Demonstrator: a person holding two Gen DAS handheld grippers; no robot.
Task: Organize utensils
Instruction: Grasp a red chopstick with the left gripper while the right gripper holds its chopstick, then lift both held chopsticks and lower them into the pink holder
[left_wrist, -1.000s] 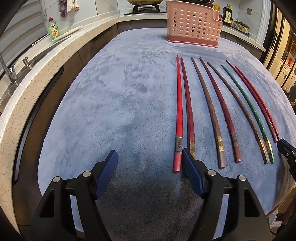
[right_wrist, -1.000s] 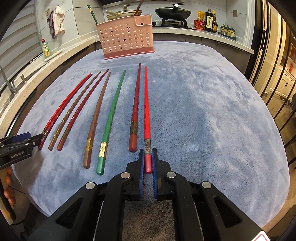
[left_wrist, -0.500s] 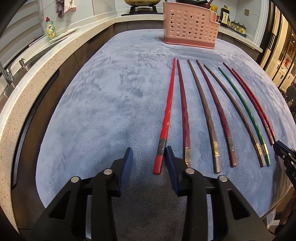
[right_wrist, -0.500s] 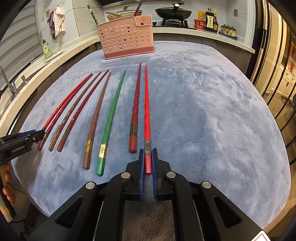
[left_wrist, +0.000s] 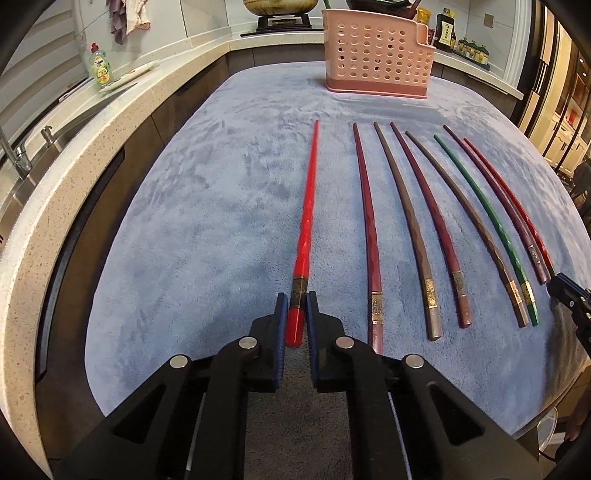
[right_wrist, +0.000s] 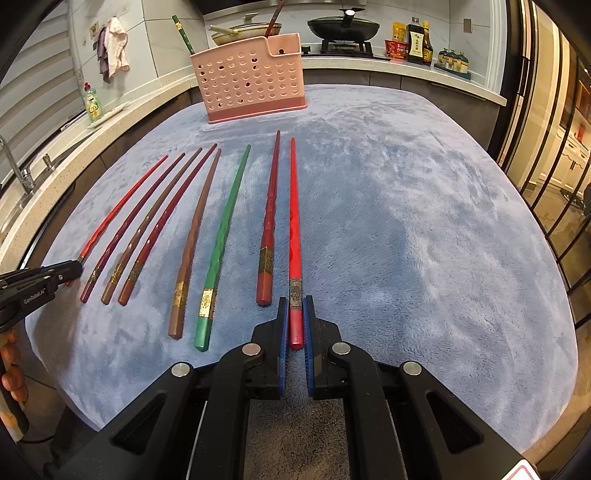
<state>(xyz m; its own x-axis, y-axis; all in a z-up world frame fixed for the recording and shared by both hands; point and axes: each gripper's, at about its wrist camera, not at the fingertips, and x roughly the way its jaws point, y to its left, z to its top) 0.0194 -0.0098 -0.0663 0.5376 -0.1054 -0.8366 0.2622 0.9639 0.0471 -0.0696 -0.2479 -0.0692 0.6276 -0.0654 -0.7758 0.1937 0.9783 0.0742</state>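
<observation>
Now both hand-held grippers grip matching bright red chopsticks. Left hand-held gripper (left_wrist: 296, 317), wide open a second ago and half closed since, has clamped the thick end of the leftmost red chopstick (left_wrist: 307, 206), swinging it away from its dark red neighbour (left_wrist: 367, 229). Right hand-held gripper (right_wrist: 294, 319) remains closed on the rightmost red chopstick (right_wrist: 294, 221). Six other chopsticks lie between them on the blue-grey surface (right_wrist: 424, 240). Pink utensil basket (right_wrist: 251, 79) stands at the far edge; judging by this, the red pair is ready to be lifted there.
</observation>
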